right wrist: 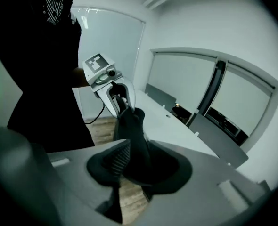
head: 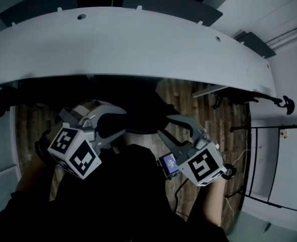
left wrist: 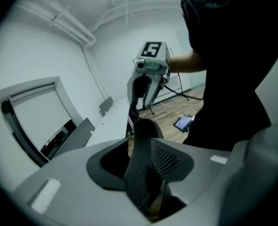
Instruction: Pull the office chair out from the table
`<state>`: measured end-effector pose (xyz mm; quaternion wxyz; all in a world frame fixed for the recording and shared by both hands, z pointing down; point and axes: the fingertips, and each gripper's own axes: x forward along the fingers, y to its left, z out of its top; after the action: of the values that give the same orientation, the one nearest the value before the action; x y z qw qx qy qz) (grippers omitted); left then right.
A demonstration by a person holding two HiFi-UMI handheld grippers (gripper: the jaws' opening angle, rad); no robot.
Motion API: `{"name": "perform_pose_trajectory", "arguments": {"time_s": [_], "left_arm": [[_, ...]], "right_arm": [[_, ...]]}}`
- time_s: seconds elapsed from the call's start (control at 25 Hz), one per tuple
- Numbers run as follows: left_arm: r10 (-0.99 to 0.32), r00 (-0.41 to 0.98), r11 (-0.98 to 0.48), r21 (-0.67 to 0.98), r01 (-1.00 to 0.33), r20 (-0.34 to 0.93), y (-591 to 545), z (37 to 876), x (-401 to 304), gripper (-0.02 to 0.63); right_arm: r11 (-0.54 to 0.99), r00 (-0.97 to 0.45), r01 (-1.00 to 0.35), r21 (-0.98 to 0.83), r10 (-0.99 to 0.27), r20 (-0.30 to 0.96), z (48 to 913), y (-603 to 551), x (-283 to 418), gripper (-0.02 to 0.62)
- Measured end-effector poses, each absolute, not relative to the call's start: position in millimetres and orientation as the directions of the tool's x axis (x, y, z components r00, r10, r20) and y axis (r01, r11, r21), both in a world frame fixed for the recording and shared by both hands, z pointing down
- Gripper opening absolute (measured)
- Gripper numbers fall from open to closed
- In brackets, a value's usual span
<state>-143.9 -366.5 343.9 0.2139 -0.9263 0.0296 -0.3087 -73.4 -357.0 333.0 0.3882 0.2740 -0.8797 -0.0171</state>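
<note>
A dark office chair [head: 138, 110] is tucked under the curved white table [head: 138, 49]. Only the top of its ribbed backrest shows past the table edge. My left gripper [head: 116, 122] and right gripper [head: 164, 127] both reach over that top edge from the near side. In the left gripper view the backrest [left wrist: 141, 145] runs up through the gap of my left gripper [left wrist: 146, 192], and floor shows beside it. In the right gripper view the backrest [right wrist: 132, 135] stands between the jaws of my right gripper [right wrist: 134, 173] the same way. Both stand open around it.
Dark divider panels [head: 38, 6] line the table's far side. Wooden floor [head: 189, 105] lies under and to the right of the table. A black stand with legs [head: 229, 100] and a white framed board [head: 284, 165] are at the right, with a cable on the floor.
</note>
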Motion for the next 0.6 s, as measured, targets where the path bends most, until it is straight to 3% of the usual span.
{"name": "perform_pose_trajectory", "arguments": {"time_s": [0.08, 0.12, 0.6], "left_arm": [[-0.188, 0.756, -0.871, -0.462, 0.167, 0.627, -361.9, 364.7, -145.0, 0.232], [-0.191, 0.736, -0.856, -0.477, 0.199, 0.650, -360.5, 373.7, -144.8, 0.247], [-0.106, 0.605, -0.868, -0.370, 0.330, 0.789, -354.8, 406.2, -129.5, 0.351]], "right_arm": [[0.880, -0.546, -0.420, 0.223, -0.441, 0.712, 345.6, -348.0, -80.7, 0.197], [0.891, -0.545, -0.400, 0.214, -0.419, 0.726, 350.8, -345.1, -83.2, 0.224], [0.967, -0.504, -0.221, 0.131, -0.228, 0.833, 407.7, -354.1, -87.6, 0.360]]}}
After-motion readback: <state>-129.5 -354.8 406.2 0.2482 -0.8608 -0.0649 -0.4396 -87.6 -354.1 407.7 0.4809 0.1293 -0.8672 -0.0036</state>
